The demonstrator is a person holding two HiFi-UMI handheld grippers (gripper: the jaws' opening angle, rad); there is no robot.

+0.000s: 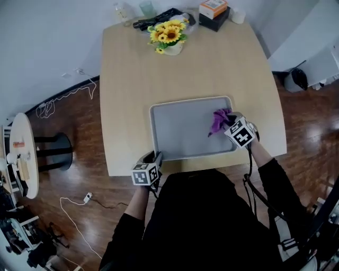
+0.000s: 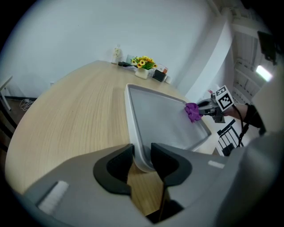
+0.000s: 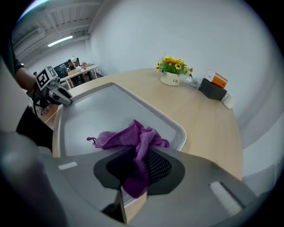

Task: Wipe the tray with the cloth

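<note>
A grey rectangular tray point(image 1: 180, 132) lies on the light wooden table near its front edge. My left gripper point(image 1: 154, 160) is shut on the tray's near left corner; in the left gripper view the rim point(image 2: 137, 146) runs between the two dark jaws. My right gripper point(image 1: 231, 123) is shut on a purple cloth point(image 1: 219, 120) at the tray's right side. The cloth point(image 3: 133, 142) hangs from the jaws and spreads onto the tray floor point(image 3: 97, 115). From the left gripper view the cloth point(image 2: 192, 111) and right gripper point(image 2: 208, 107) sit at the tray's far right rim.
A pot of yellow flowers point(image 1: 168, 36), a dark box with an orange top point(image 1: 214, 12), a bottle point(image 1: 122, 13) and a cup point(image 1: 147, 8) stand at the table's far edge. A small round side table point(image 1: 24, 153) is on the wooden floor at left.
</note>
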